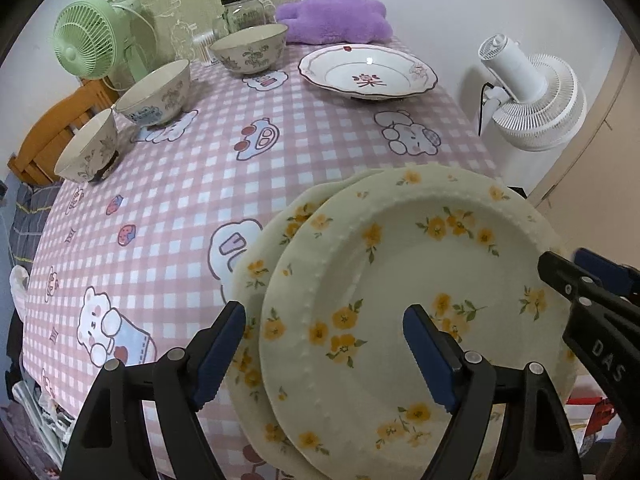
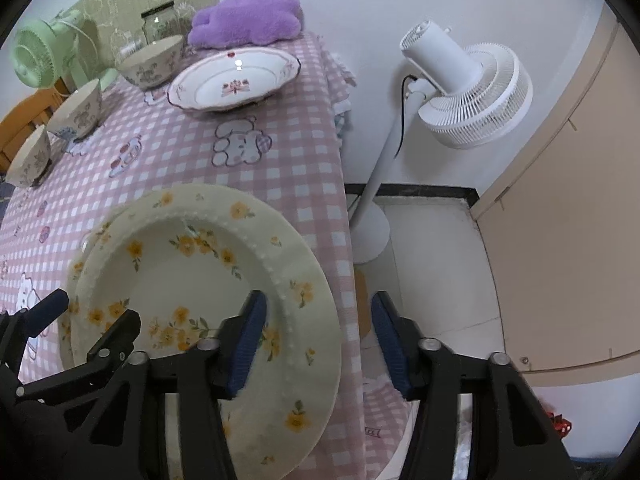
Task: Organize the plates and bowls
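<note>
Two cream plates with yellow flowers lie stacked at the table's near right corner, the top plate shifted right over the lower plate. My left gripper is open and straddles their left rims, one pad outside and one over the top plate. My right gripper is open around the top plate's right rim, its pads not touching it. Three patterned bowls stand along the far left. A white plate with red motifs sits at the back.
The table's right edge drops to a tiled floor where a white pedestal fan stands. At the back are a purple plush, a glass jar and a green fan. A wooden chair stands at the left.
</note>
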